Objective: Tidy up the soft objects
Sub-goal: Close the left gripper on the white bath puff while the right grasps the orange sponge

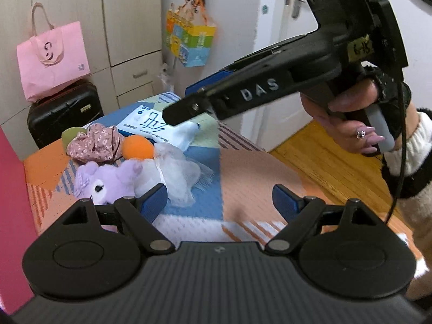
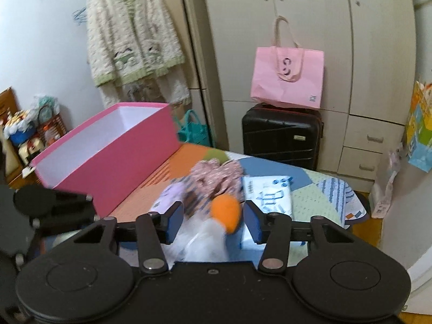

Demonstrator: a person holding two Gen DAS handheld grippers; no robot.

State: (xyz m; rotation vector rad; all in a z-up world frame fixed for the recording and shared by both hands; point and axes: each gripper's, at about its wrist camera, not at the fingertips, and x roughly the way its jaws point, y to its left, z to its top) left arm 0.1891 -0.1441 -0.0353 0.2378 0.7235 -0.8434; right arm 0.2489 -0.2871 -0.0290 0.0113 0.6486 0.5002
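Patchwork-covered counter (image 2: pixel 310 194), pink box (image 2: pixel 108 159) at its edge: box empty. Beside box, unsorted: purple plush (image 1: pixel 108 181), floral scrunchie (image 1: pixel 94 143), orange ball (image 2: pixel 225 212), white mesh (image 1: pixel 175 170). Left claw (image 1: pixel 220 202) wide, empty; right claw (image 2: pixel 213 222) half-narrowed around ball, contact unclear.

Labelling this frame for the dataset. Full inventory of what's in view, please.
purple plush toy: 1, lilac, near edge of the pile on the bed
white mesh puff: 1, white, beside the plush
orange ball: 1, orange, middle of the pile
floral cloth: 1, pink print, crumpled behind the plush
green item: 1, olive, partly hidden behind the cloth
tissue pack: 1, white and blue, right of the pile
pink box: 1, open, white inside, left on the bed
suitcase: 1, black, by the wardrobe
pink bag: 1, on the suitcase
cardigan: 1, cream and green, hanging
left gripper: open, nothing between the fingers
right gripper: open over the puff and ball
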